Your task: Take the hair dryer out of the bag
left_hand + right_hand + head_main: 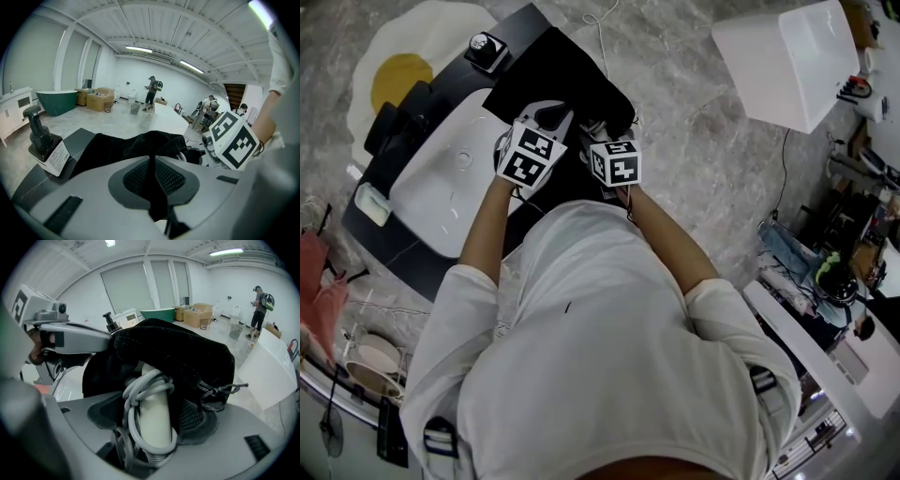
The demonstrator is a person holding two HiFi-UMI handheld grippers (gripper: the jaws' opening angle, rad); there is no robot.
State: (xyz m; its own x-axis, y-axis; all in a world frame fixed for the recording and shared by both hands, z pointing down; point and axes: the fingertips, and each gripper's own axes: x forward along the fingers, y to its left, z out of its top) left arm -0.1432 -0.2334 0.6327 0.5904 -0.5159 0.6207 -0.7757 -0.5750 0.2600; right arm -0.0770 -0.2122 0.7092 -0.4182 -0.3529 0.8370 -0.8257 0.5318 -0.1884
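Your right tongs (153, 434) stand wide apart around the white handle of the hair dryer (153, 418). Its grey cord (146, 383) is looped round the handle, and the pads aren't clamping it. The dryer's upper part sits inside the black drawstring bag (178, 348). Your left tongs (152, 183) are nipped together on a fold of that bag. The bag lies on the dark surface (398, 248), upper centre of the head view. A pump bottle (37, 133) stands beyond it, at the left.

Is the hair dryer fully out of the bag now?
No: in the right gripper view the bag covers the top of the hair dryer; only its handle sticks out.
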